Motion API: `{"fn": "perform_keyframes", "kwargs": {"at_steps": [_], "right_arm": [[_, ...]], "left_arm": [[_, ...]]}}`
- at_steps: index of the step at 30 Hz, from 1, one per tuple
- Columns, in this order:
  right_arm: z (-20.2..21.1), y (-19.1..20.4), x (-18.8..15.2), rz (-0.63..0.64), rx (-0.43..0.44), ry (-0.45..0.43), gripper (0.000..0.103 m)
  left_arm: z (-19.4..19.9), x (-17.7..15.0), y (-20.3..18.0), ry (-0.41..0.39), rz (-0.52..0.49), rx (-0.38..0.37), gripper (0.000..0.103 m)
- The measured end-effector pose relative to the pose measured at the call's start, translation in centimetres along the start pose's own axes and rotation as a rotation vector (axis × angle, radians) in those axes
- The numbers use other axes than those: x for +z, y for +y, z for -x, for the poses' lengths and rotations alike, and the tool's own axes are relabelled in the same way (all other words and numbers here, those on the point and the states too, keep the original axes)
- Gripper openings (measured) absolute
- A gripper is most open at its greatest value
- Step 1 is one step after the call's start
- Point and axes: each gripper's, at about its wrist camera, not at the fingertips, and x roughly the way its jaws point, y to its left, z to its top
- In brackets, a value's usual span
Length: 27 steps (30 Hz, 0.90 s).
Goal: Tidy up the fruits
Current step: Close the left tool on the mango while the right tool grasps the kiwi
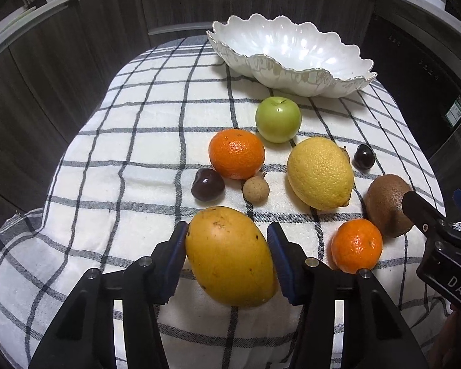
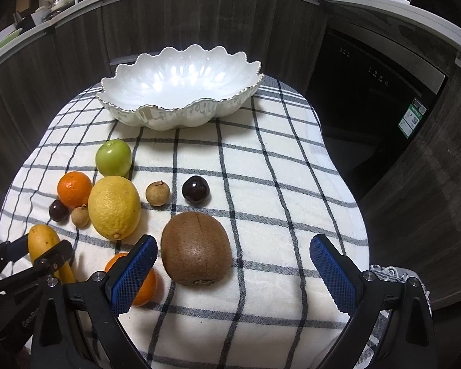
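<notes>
A: Yellow-orange mango (image 1: 230,255), smooth skin with a few dark specks, lying on the checked cloth (image 1: 144,141) over the desk, nearest of the fruits.

B: Looks heavy for its size, probably a little soft and slippery. Best taken across the broad middle, not the tapering ends.

A: Left hand-held gripper (image 1: 227,246) placed just so, blue pads against both flanks, seemingly clamped on it. No sign of lifting yet.

B: Right hand-held gripper (image 2: 233,272)?

A: Jaws wide apart, nothing pressed; brown fuzzy kiwi (image 2: 196,247) between them, untouched.

B: Destination?

A: Presumably the scalloped white bowl (image 1: 347,77) at the far end, still without fruit. Fragile-looking rim, so a gentle set-down advised.
</notes>
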Motion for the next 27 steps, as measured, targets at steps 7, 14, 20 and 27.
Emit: {"fn": "perform_keyframes", "kwargs": {"at_steps": [7,14,20,27], "right_arm": [[-0.1,0.3,0.1,0.006,0.01,0.016,0.101],[-0.1,0.9,0.2,0.022,0.019,0.02,0.101],[-0.7,1.2,0.6,0.022,0.034,0.029,0.1],[-1.8,1.1,0.7,0.008,0.068,0.055,0.091]], "left_arm": [[0.4,-0.1,0.4,-0.01,-0.005,0.006,0.051],[0.8,0.0,1.1,-0.025,0.006,0.011,0.05],[1.0,0.2,0.9,-0.058,-0.02,0.03,0.05],[1.0,0.3,0.3,-0.085,-0.06,0.049,0.05]]}}
